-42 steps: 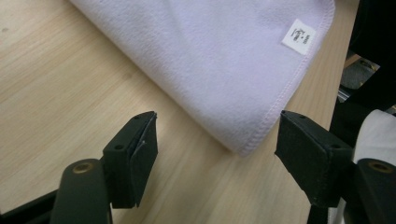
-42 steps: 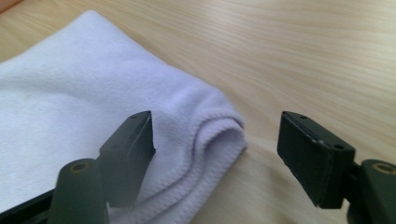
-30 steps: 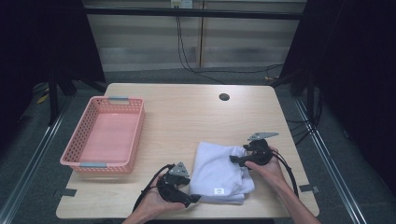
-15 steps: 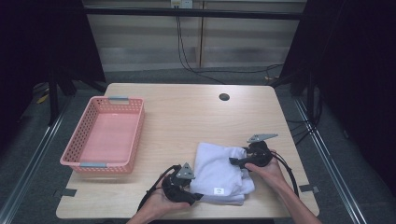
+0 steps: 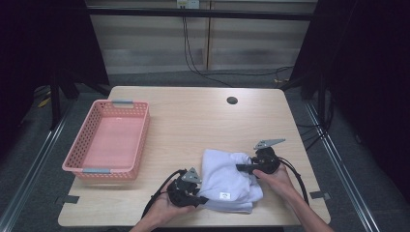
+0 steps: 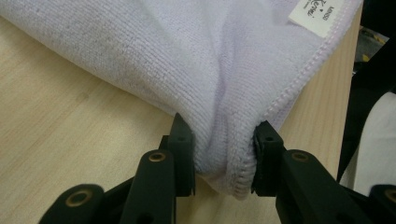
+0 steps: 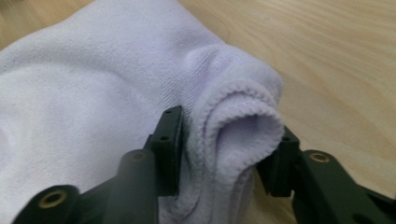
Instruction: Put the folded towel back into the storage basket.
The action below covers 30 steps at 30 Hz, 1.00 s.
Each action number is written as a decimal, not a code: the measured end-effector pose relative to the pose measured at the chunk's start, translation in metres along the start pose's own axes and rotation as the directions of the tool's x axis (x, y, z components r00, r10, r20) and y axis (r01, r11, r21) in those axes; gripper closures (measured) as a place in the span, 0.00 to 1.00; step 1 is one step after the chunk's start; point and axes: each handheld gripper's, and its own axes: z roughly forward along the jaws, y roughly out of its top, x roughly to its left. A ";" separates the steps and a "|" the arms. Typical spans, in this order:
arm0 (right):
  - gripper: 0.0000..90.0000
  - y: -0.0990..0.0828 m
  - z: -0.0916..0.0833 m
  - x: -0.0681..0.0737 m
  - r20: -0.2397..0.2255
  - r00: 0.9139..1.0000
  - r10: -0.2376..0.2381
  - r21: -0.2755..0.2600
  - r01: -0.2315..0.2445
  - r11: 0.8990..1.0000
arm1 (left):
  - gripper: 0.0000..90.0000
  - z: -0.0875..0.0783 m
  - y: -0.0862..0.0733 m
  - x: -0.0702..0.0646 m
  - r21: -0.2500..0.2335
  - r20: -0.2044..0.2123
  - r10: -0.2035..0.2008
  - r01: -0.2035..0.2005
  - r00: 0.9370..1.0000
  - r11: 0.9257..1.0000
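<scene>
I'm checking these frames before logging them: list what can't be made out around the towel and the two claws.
- Towel label: the print is too small to read in the high view and cut off by the top edge in the left gripper view.
- Towel's underside: hidden by its own folds.
- Left claw tips: buried in cloth.
- Right claw: cloth covers its pads.
- Pink basket near wall: too small for detail.

Light wooden table [image 5: 193, 121]; pink basket [image 5: 109, 140], folded white towel [image 5: 227, 176] on it

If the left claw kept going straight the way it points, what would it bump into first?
The towel. The left claw already has a fold of it bunched between its pads, which have just been closing on it. Past that lies more towel, then probably the right claw, though depth is hard to judge.
</scene>
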 end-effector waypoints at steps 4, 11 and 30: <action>0.73 0.001 -0.002 0.002 0.002 1.000 0.005 -0.002 -0.005 1.000 | 0.75 -0.001 0.000 0.003 -0.009 0.026 -0.018 0.018 0.999 1.000; 0.76 0.008 -0.007 0.003 0.001 1.000 0.027 -0.018 -0.027 0.999 | 0.77 -0.009 0.004 0.001 -0.054 0.059 -0.028 0.032 0.998 0.998; 0.76 0.049 -0.025 0.001 -0.049 0.999 0.014 -0.123 -0.019 0.992 | 0.78 -0.048 0.029 0.005 -0.188 0.048 0.000 0.009 0.999 0.982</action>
